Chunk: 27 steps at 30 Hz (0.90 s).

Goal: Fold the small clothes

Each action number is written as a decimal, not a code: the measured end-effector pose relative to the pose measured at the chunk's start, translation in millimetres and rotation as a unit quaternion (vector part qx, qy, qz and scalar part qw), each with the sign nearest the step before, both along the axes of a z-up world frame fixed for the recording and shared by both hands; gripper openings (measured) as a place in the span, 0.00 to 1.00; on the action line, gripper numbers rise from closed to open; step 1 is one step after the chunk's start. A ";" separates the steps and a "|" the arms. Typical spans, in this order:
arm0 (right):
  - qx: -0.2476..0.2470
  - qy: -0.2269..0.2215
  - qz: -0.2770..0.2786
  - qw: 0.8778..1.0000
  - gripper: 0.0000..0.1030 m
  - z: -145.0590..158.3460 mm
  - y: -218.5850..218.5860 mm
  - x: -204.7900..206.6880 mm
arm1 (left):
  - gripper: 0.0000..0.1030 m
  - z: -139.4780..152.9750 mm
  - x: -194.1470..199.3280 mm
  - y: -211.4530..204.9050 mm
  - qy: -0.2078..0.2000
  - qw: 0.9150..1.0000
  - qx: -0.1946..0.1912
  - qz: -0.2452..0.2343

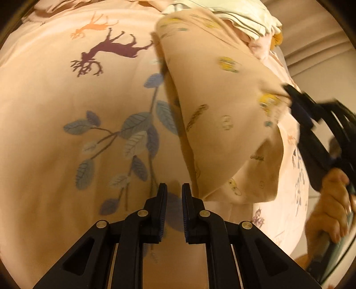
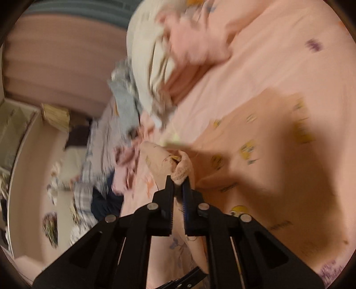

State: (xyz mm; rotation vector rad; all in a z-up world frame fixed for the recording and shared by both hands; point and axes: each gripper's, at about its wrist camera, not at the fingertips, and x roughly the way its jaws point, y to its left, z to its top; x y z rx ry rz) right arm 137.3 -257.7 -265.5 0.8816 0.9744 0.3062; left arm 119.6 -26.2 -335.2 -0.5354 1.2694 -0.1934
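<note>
A small peach garment [image 1: 222, 115] with yellow cartoon prints lies partly lifted over the pink bedsheet [image 1: 55, 100]. In the right wrist view the same garment [image 2: 267, 160] spreads to the right. My right gripper [image 2: 178, 180] is shut on a bunched edge of this garment; it also shows in the left wrist view [image 1: 289, 95] at the garment's right edge. My left gripper [image 1: 174, 189] is empty, its jaws a small gap apart, just left of the garment's near corner above the sheet.
The sheet has deer [image 1: 111, 49] and leaf [image 1: 133, 129] prints. A heap of other clothes [image 2: 155, 66] lies at the far end of the bed, also seen in the left wrist view [image 1: 240, 15]. More clothes [image 2: 100, 155] lie at the bed's left edge.
</note>
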 end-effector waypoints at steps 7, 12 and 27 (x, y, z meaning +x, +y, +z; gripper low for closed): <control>-0.002 0.002 -0.095 0.995 0.07 12.6 -54.9 -58.9 | 0.07 2.4 2.4 -37.2 -0.003 0.999 0.013 -0.037; 0.005 0.030 -0.131 0.991 0.07 -1.7 -73.5 -84.9 | 0.08 1.8 -1.9 -57.5 0.000 0.998 0.026 -0.060; -0.031 0.087 -0.140 0.986 0.07 -21.2 -73.8 -111.7 | 0.08 -2.2 6.5 -44.6 0.004 0.998 0.059 0.021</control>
